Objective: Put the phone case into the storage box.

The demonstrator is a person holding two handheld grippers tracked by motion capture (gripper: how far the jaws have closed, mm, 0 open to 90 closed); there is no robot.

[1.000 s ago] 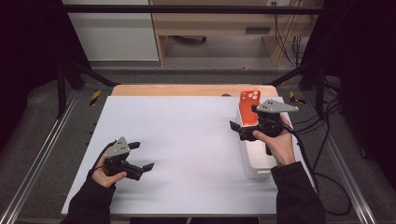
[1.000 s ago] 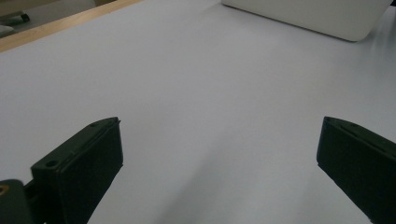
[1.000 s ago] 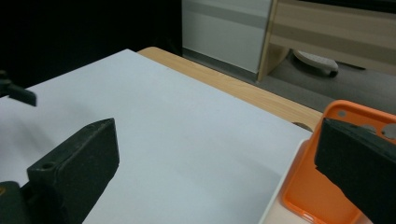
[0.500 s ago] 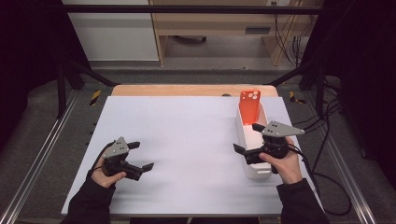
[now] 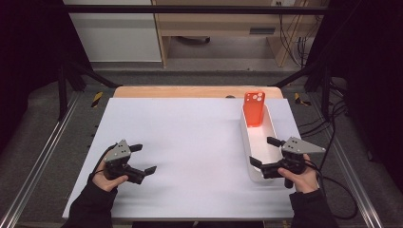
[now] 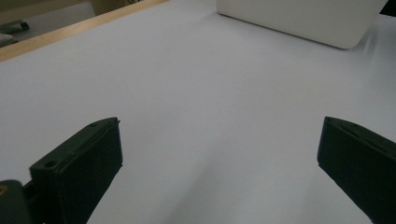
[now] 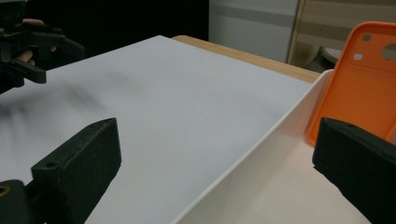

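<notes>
Bench (image 5: 190,142) wide open everywhere left of the white tray (image 5: 248,147). Only obstacles: tray walls and the orange phone case (image 5: 254,108) leaning upright at its far end.

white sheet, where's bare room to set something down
Most of the white sheet is bare: the whole stretch between the left claw and the white tray. The right edge is crowded, with the tray, the orange phone case and the right claw.
</notes>
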